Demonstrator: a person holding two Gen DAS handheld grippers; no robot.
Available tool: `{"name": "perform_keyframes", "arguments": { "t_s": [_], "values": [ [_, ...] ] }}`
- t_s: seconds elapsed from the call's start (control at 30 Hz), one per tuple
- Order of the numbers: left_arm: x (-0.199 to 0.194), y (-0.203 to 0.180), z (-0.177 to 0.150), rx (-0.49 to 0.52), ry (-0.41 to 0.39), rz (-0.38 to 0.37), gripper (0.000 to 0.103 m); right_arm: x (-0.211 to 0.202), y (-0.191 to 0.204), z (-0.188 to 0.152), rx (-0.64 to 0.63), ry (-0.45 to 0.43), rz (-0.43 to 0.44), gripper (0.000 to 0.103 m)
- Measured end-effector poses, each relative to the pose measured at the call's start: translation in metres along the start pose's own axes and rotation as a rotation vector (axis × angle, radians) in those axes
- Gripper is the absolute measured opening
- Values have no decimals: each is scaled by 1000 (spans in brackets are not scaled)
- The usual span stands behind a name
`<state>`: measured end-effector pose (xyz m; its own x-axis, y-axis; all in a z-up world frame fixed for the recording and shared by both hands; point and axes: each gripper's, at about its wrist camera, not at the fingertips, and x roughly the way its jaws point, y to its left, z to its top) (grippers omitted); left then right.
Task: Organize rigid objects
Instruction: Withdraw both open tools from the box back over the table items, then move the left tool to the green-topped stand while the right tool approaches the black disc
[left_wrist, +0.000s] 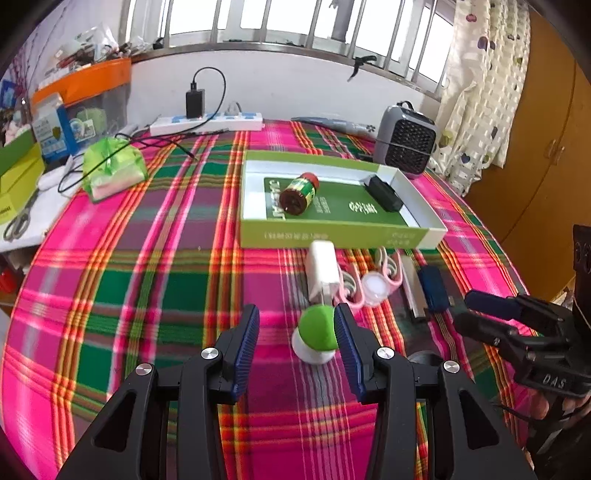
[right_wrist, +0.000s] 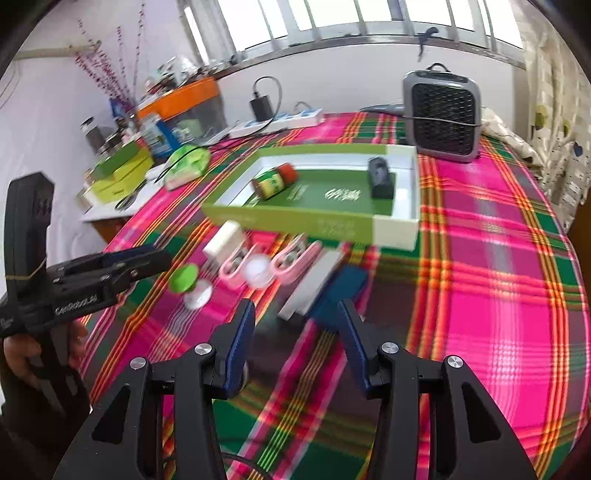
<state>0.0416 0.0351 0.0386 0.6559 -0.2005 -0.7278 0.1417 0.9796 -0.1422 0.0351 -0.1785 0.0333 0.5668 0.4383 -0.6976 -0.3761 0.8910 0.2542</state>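
left gripper (left_wrist: 296, 323) ribbed fingers spread around round green-capped bottle (left_wrist: 316, 332) | right gripper (right_wrist: 295, 319) fingers spread

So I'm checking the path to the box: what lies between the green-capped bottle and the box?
In the left wrist view, a white charger lies between the bottle and the box; the right wrist view agrees.
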Motion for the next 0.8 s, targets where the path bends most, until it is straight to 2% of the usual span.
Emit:
{"name": "perform_keyframes", "arguments": {
  "t_s": [0.17,0.33,0.8],
  "values": [
    [1,-1,-12,-7,10,-23,41,6,13,-14,-27,17,65,48],
    [1,-2,-20,-15,13,-47,41,10,33,-24,-118,29,112,48],
    [11,-9,-26,8,36,-82,41,29,43,-31,-157,90,90,48]
  ]
}}
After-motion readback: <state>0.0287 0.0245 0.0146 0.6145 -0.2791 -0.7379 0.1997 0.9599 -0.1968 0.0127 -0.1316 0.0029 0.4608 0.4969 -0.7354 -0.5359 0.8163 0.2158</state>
